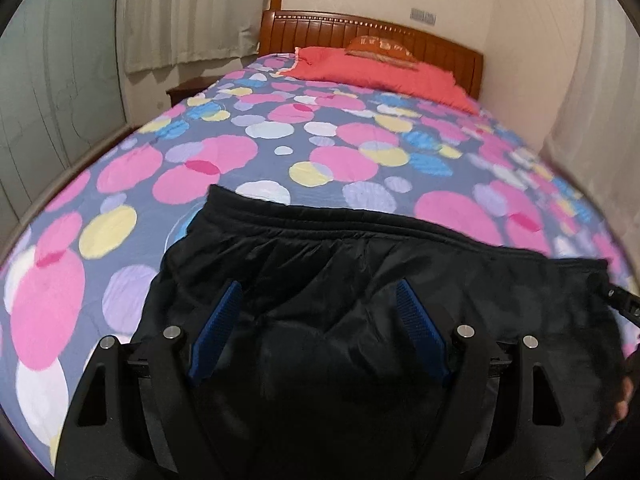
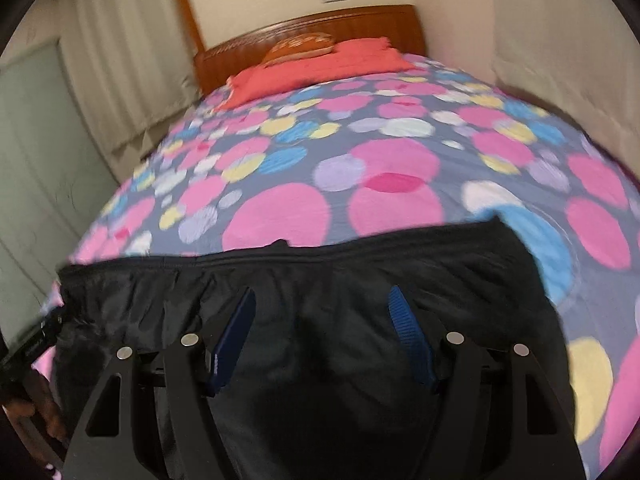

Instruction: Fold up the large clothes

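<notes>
We see a black garment (image 1: 360, 280) spread at the near end of a bed (image 1: 224, 152), its ribbed band lying across the spotted bedspread toward the headboard (image 1: 360, 28); the cloth is shiny and wrinkled below that band. Our left gripper (image 1: 320, 300) hangs over the garment with its jaws released, the blue pads (image 1: 218, 320) standing wide apart and nothing pinched between them; whether the tips touch the cloth we cannot tell. Our right gripper (image 2: 322, 304) is over the same garment (image 2: 360, 272) too, its jaws likewise released and wide, with only cloth showing behind the gap. The right wrist view is blurred. At the far end of the bed (image 2: 280, 216) lies a red pillow (image 1: 380, 72) with a smaller orange cushion (image 1: 380, 46) on it, against the wooden headboard. Pale curtains (image 1: 180, 12) hang along the left wall; a hand (image 2: 36, 412) shows at the lower left edge of the right wrist view.
</notes>
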A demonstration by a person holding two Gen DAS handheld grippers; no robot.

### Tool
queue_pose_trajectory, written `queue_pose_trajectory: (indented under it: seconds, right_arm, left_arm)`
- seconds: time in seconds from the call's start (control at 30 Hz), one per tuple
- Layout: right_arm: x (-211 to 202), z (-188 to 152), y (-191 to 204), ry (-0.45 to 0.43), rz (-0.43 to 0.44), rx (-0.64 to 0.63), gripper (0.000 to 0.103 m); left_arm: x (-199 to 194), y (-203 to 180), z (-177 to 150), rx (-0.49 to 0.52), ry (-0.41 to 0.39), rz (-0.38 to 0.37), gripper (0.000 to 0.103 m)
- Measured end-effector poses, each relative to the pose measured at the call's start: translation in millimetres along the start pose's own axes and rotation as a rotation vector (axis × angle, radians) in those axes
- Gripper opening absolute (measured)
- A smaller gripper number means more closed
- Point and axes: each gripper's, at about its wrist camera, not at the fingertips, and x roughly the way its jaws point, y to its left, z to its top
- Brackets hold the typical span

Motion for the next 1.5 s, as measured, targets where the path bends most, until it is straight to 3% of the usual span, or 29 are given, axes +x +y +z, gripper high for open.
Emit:
queue_pose_trajectory:
  seconds: [0.17, 0.27, 0.5, 0.67, 0.73, 0.8, 0.93, 1.0, 1.1, 1.13, 1.3, 1.4, 1.5]
  right_arm:
    - [38, -15, 32, 0.037, -0.094, -0.171, 0.068]
    - [60, -29, 29, 0.082, -0.102, -0.164, 0.07]
    - [72, -41, 24, 0.053, -0.096, -0.121, 0.074]
    - [65, -35, 26, 0.064, -0.104, -0.128, 0.073]
    - [39, -25, 17, 0.02, -0.078, -0.095, 0.073]
    - [15, -13, 2, -0.039, -0.102, -0.074, 0.074]
    - [8, -3, -32, -0.022, -0.222, -0.096, 0.074]
    - [18, -8, -50, 0.02, -0.266, -0.096, 0.074]
    - [38, -20, -67, 0.084, -0.253, -0.061, 0.075]
    - [42, -25, -68, 0.088, -0.247, -0.056, 0.076]
    - [58, -37, -84, 0.058, -0.2, 0.026, 0.081]
    - [57, -35, -82, 0.061, -0.205, 0.023, 0.082]
    - [37, -30, -80, 0.055, -0.216, 0.02, 0.081]
  left_arm:
    - [40, -3, -7, 0.022, 0.067, 0.086, 0.083]
    - [58, 0, -16, -0.001, 0.102, 0.068, 0.091]
    - [75, -8, -29, 0.024, 0.084, 0.108, 0.095]
    - [73, -12, -21, 0.051, 0.162, 0.143, 0.095]
    - [57, -8, -17, 0.01, 0.175, 0.115, 0.092]
    - [29, -6, -11, -0.042, 0.103, 0.049, 0.092]
    - [14, -26, -5, 0.038, 0.026, 0.011, 0.092]
    - [28, -38, -9, 0.071, 0.056, 0.026, 0.092]
    - [51, -46, -21, 0.077, 0.111, 0.044, 0.092]
    - [63, -47, -27, 0.085, 0.142, 0.06, 0.093]
    - [79, -44, -35, 0.084, 0.127, 0.064, 0.098]
    - [78, -45, -32, 0.093, 0.139, 0.069, 0.098]
    - [52, -31, -28, 0.073, 0.148, 0.062, 0.094]
